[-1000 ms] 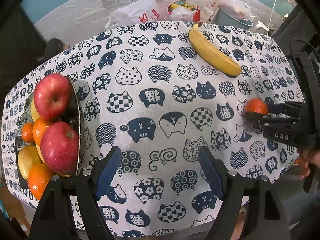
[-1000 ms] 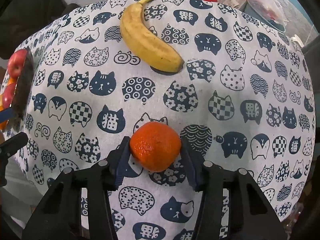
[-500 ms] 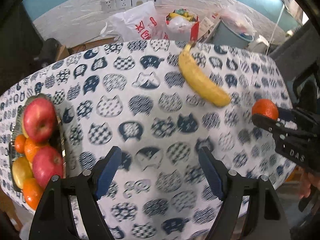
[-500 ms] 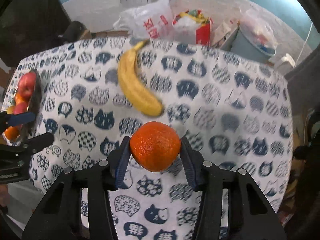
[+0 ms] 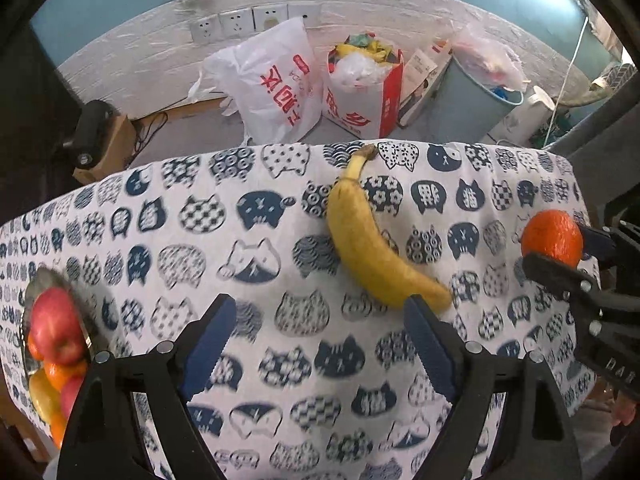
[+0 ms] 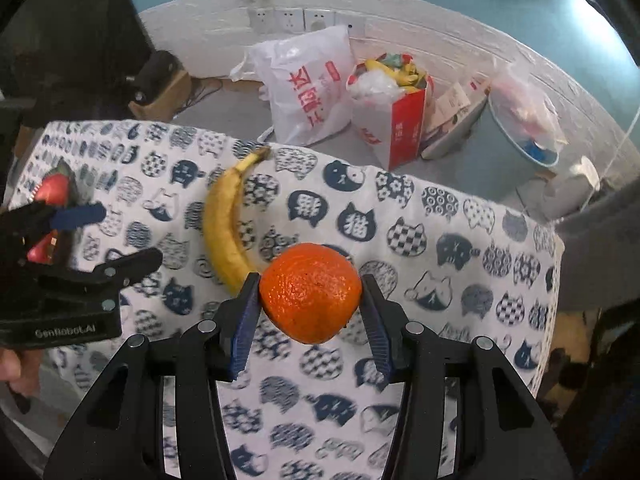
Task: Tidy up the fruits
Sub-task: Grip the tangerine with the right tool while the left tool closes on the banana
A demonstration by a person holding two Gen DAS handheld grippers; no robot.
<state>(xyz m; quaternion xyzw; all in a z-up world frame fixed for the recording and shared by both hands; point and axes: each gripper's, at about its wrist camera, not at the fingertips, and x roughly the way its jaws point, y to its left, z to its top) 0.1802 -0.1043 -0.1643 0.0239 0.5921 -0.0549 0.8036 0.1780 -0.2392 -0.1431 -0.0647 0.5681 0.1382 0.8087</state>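
An orange (image 6: pixel 311 292) is clamped between the blue pads of my right gripper (image 6: pixel 310 300), lifted above the cat-print tablecloth (image 6: pixel 440 248); the same orange (image 5: pixel 552 237) shows at the right edge of the left wrist view. A yellow banana (image 5: pixel 372 246) lies on the cloth near the far edge, its lower tip close to my left gripper's right finger. My left gripper (image 5: pixel 320 340) hangs over the cloth with its jaws opening and nothing between them. A metal bowl (image 5: pixel 52 280) at the left edge holds red apples (image 5: pixel 54 326), oranges and a yellow fruit.
Beyond the table's far edge, on the floor, stand a white plastic bag (image 5: pixel 276 80), a red and white paper bag (image 5: pixel 364 88) and a grey bin (image 5: pixel 476 100). Wall sockets (image 5: pixel 256 20) sit above them. A person's hand (image 6: pixel 16 368) holds the left gripper.
Both grippers have risen and pulled back, so the table's far edge and floor now show. The orange has been lifted off the cloth. The left gripper has shifted right, toward the banana, and its jaws stand wider.
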